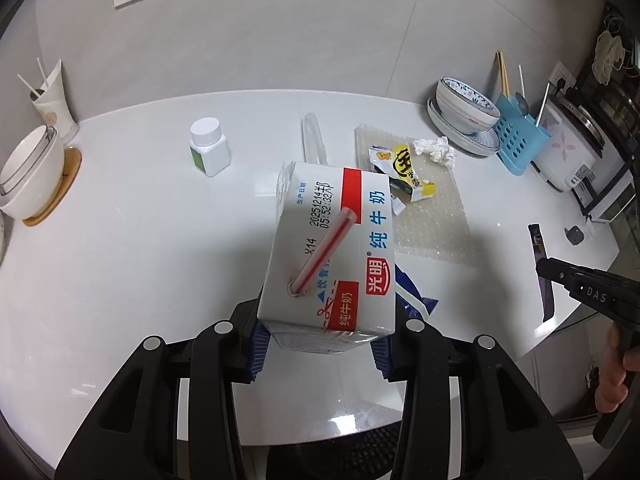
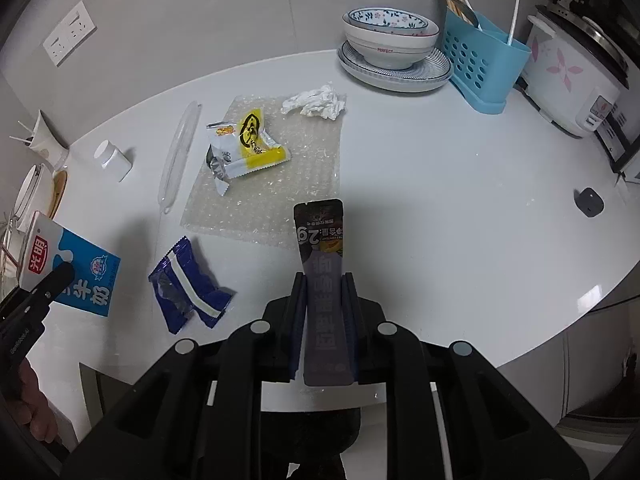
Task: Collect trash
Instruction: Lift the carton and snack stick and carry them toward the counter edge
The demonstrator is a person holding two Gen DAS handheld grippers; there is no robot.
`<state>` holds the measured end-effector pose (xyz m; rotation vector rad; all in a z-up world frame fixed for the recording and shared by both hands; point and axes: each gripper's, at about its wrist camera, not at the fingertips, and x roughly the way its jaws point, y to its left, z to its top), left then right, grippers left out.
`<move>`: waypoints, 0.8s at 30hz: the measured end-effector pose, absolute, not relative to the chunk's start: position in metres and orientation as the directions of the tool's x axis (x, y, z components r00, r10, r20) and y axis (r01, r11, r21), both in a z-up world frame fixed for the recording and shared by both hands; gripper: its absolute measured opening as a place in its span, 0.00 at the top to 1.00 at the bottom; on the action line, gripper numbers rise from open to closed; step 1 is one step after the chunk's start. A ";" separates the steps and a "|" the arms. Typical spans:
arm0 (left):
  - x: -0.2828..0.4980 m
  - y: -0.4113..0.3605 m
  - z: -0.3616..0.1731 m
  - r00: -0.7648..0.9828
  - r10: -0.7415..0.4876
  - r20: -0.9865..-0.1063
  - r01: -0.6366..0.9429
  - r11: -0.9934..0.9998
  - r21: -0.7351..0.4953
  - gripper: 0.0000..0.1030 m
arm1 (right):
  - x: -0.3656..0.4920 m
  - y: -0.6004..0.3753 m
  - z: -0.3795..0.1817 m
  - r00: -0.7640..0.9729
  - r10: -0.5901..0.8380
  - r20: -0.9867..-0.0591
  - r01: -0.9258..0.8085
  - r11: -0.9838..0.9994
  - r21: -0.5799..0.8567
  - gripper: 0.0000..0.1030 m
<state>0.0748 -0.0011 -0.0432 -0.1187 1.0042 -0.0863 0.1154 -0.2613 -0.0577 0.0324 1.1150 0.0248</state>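
Observation:
My left gripper (image 1: 320,340) is shut on a white milk carton (image 1: 328,248) with a red-striped straw (image 1: 324,254), held above the white table (image 1: 160,240). My right gripper (image 2: 324,296) is shut on a long dark sachet (image 2: 320,240), which sticks up between its pads. The right wrist view also shows the carton (image 2: 80,276) at the left edge. On the table lie a blue wrapper (image 2: 188,288), a yellow-and-white wrapper (image 2: 252,148) on a sheet of bubble wrap (image 2: 296,168), a crumpled tissue (image 2: 316,102) and a clear plastic sleeve (image 2: 178,156).
A white pill bottle (image 1: 208,146) stands mid-table. Stacked bowls on a plate (image 2: 392,52), a blue cutlery holder (image 2: 484,64) and a rice cooker (image 2: 576,76) line the back right. White bowls on a wooden coaster (image 1: 28,176) and a paper cup (image 1: 54,96) sit at the left.

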 end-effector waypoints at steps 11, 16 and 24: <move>0.044 -0.010 -0.036 0.538 -0.137 -0.832 0.012 0.988 -0.154 0.60 | 0.083 -0.248 -0.045 0.466 0.058 -0.883 -0.073 0.997 0.027 0.84; 0.028 -0.014 -0.033 0.540 -0.138 -0.830 0.009 0.987 -0.158 0.60 | 0.068 -0.242 -0.042 0.473 0.067 -0.879 -0.105 0.994 0.019 0.84; 0.000 -0.022 -0.037 0.535 -0.139 -0.833 0.004 0.987 -0.162 0.60 | 0.040 -0.240 -0.048 0.478 0.083 -0.874 -0.144 0.989 0.015 0.84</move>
